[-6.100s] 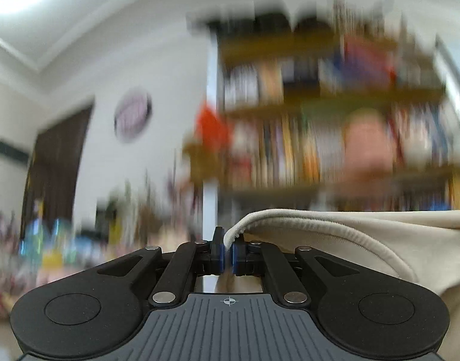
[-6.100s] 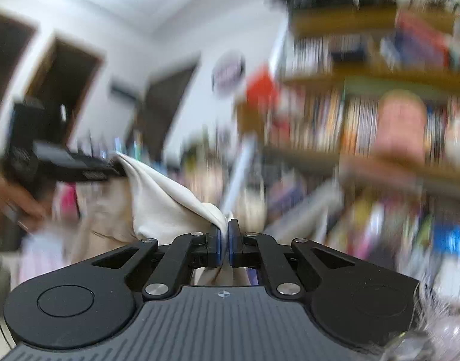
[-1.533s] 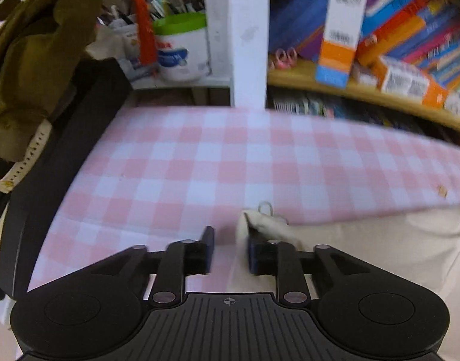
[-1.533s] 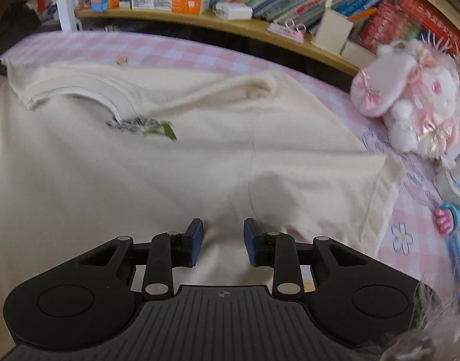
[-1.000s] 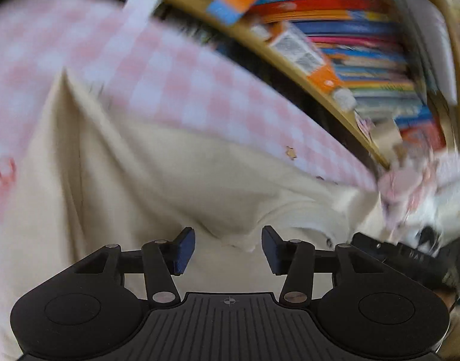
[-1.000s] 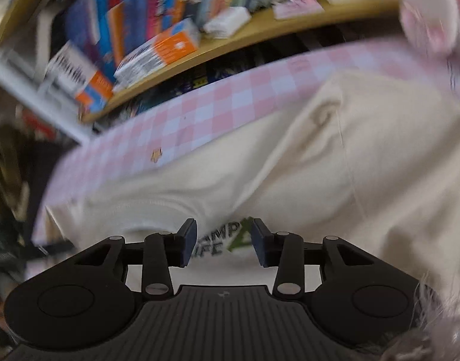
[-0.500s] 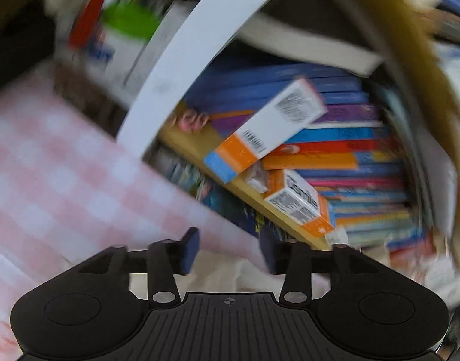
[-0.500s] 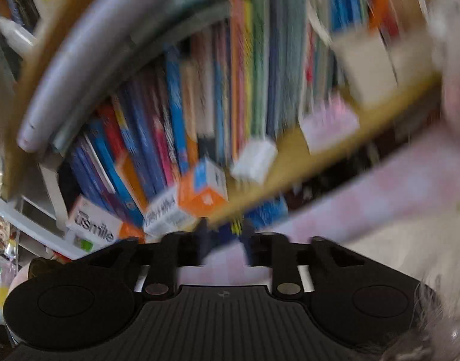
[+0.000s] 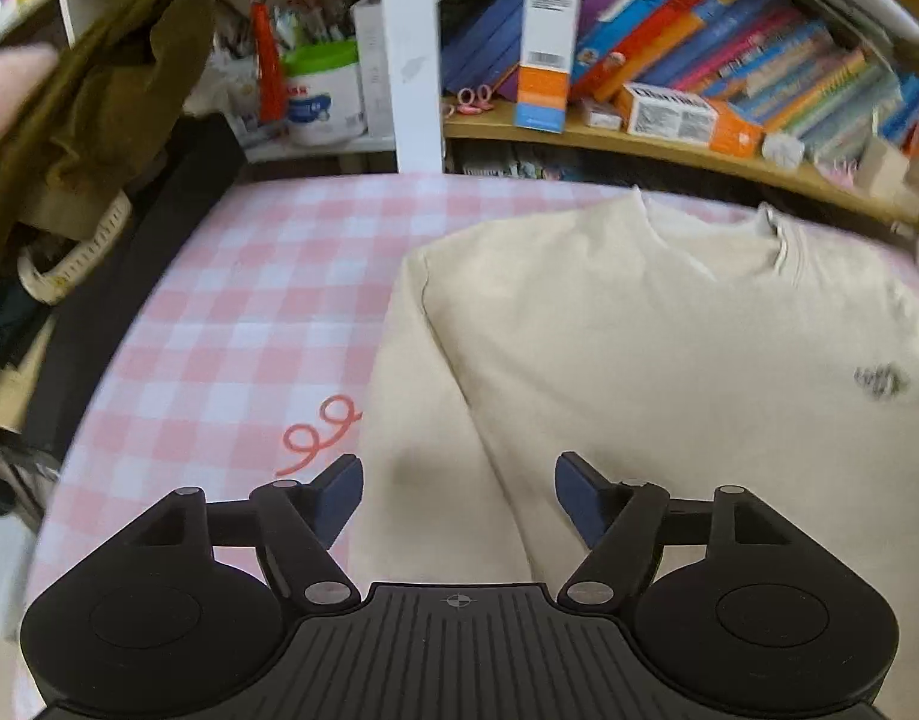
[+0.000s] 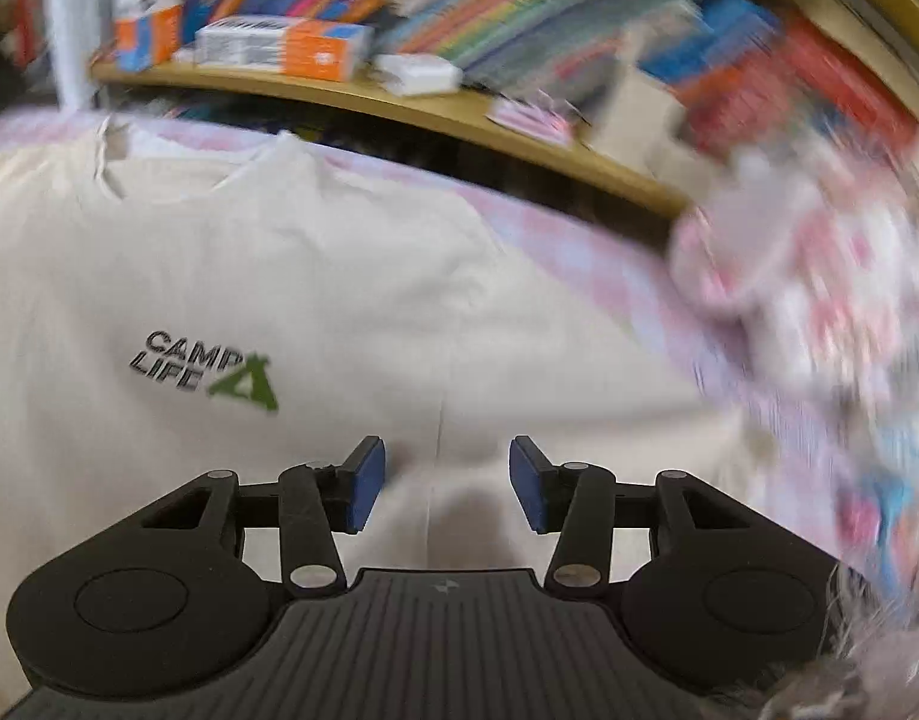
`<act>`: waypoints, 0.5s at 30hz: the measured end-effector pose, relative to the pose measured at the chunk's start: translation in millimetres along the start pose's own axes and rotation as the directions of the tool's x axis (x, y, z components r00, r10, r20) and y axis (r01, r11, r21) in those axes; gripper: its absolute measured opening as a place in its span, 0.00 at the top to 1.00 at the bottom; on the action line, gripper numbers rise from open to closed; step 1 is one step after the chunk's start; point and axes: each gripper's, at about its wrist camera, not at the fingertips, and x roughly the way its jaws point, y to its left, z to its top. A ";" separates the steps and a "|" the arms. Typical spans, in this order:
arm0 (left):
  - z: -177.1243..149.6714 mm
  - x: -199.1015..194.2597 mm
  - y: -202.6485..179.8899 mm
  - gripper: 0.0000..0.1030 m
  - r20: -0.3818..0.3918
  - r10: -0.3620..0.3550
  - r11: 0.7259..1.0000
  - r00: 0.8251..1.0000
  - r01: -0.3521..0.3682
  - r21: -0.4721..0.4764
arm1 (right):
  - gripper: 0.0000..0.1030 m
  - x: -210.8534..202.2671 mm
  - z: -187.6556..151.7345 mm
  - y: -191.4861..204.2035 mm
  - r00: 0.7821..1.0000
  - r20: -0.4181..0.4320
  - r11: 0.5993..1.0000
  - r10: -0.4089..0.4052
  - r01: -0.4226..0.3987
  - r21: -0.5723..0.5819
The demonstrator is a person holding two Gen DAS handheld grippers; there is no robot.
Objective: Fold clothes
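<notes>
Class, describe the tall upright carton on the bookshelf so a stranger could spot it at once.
Find the wooden shelf behind the pink checked cloth. Just right of the white post stands the carton: white above, orange and blue below, upright while the neighbouring books lean.

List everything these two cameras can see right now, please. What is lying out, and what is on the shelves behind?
T-shirt: one, cream, spread flat on the cloth, collar toward the shelves.
Logo: one, black letters and a green tent, on the shirt's chest.
Tablecloth: one, pink and white checks, under the shirt.
Books: many, mixed colours, leaning on the wooden shelf.
Boxes: one upright, one lying, white and orange, on the same shelf.
Tub: one, white with a green lid, left of the white post.
Plush toy: one, pink and white, blurred, right of the shirt.
Left gripper: black, jaws opening over the shirt's sleeve, nothing pinched.
Right gripper: black, jaws opening above the shirt, nothing pinched.
</notes>
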 end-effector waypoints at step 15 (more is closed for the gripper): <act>112.4 58.4 118.3 0.99 -0.035 0.141 0.985 0.989 -0.144 -0.096 | 0.58 -22.7 -40.9 11.7 0.995 -0.061 0.994 -0.079 0.083 0.065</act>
